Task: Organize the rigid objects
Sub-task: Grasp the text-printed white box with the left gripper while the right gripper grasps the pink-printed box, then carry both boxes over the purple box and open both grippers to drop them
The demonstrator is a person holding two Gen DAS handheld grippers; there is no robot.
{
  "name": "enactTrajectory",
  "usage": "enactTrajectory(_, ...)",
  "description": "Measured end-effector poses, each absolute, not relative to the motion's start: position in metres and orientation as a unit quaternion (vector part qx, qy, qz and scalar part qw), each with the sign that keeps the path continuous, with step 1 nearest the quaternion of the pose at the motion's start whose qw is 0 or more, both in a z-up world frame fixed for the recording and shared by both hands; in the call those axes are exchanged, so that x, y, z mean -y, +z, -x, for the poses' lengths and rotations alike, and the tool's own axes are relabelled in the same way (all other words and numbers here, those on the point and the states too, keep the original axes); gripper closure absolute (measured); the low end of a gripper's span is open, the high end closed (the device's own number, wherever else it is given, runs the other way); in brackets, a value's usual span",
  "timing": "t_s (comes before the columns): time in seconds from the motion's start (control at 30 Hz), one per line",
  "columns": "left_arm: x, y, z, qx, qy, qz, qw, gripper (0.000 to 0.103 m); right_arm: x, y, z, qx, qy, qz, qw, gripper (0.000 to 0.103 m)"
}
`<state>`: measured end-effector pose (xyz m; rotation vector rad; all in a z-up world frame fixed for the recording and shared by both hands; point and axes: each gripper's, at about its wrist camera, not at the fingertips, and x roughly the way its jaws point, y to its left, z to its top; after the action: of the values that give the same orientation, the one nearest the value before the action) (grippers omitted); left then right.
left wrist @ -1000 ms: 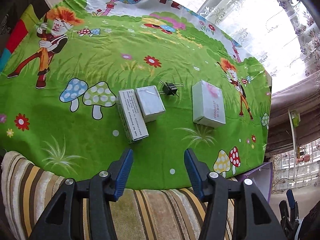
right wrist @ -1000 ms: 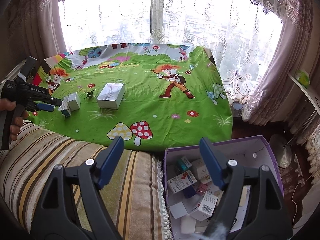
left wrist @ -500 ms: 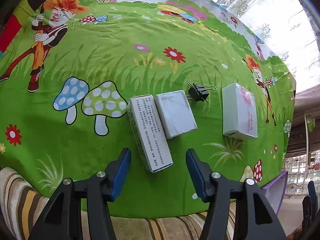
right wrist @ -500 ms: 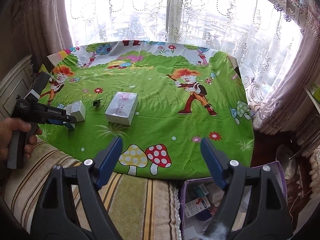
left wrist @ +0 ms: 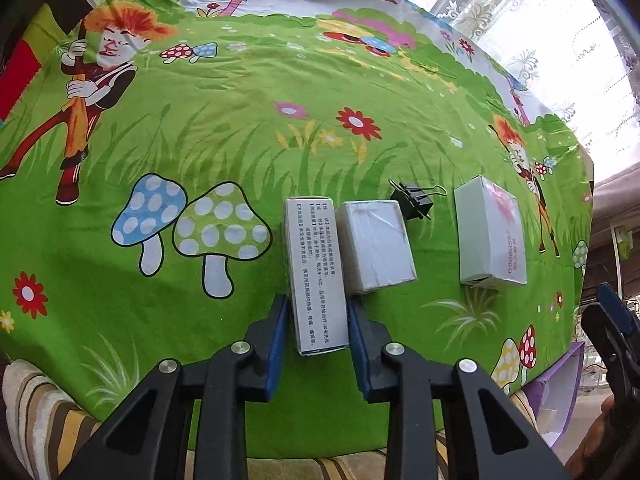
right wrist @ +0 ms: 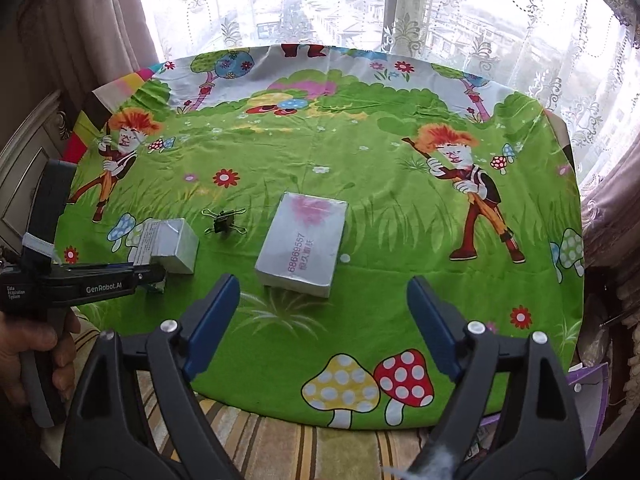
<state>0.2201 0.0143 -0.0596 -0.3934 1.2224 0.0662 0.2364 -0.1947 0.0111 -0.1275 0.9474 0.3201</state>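
Note:
In the left wrist view my left gripper (left wrist: pixel 318 316) is shut on a narrow white box with printed text (left wrist: pixel 316 276), its blue pads pressing both long sides near the box's front end. A grey wrapped box (left wrist: pixel 376 248) lies against that box's right side, with a black binder clip (left wrist: pixel 412 200) just beyond it. A larger white box with pink print (right wrist: pixel 302 244) lies flat in the middle of the table. My right gripper (right wrist: pixel 322 284) hovers at that box's near end; its jaws are opening and nothing is between them.
A green cartoon tablecloth (right wrist: pixel 360 160) covers the table, which stands before curtained windows. A striped cloth (right wrist: pixel 280 448) hangs along its near edge. A purple storage box (right wrist: pixel 588 392) sits low at the right. A hand (right wrist: pixel 36 344) holds the left gripper's handle.
My left gripper came down around the narrow text box and shut on it. The right gripper swung left from above the purple box to face the pink-printed box.

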Motion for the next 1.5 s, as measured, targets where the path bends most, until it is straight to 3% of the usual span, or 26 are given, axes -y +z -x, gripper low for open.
enactTrajectory(0.5,-0.019,-0.059,-0.229,-0.560,0.029,0.160,0.812,0.077,0.145,-0.058,-0.296,-0.510,0.142,0.116,0.840,0.015)
enactTrajectory(0.57,-0.021,-0.059,-0.230,-0.560,0.030,0.158,0.813,0.077,0.145,-0.064,-0.299,-0.508,0.148,0.123,0.840,0.021)
enactTrajectory(0.6,-0.022,-0.058,-0.231,-0.558,0.032,0.156,0.814,0.077,0.146,-0.067,-0.302,-0.509,0.149,0.127,0.838,0.029)
enactTrajectory(0.8,-0.036,-0.048,-0.233,-0.544,0.043,0.152,0.824,0.077,0.155,-0.058,-0.308,-0.482,0.165,0.119,0.852,0.032)
enactTrajectory(0.97,-0.057,-0.043,-0.252,-0.520,0.025,0.231,0.822,0.077,0.153,-0.038,-0.322,-0.447,0.183,0.087,0.871,0.032)
enactTrajectory(1.23,-0.045,-0.043,-0.298,-0.491,0.013,0.264,0.830,0.077,0.118,-0.037,-0.347,-0.425,0.202,0.060,0.880,0.032)
enactTrajectory(1.5,-0.028,-0.071,-0.307,-0.526,-0.012,0.260,0.810,0.078,0.102,-0.069,-0.341,-0.468,0.232,0.061,0.851,0.033)
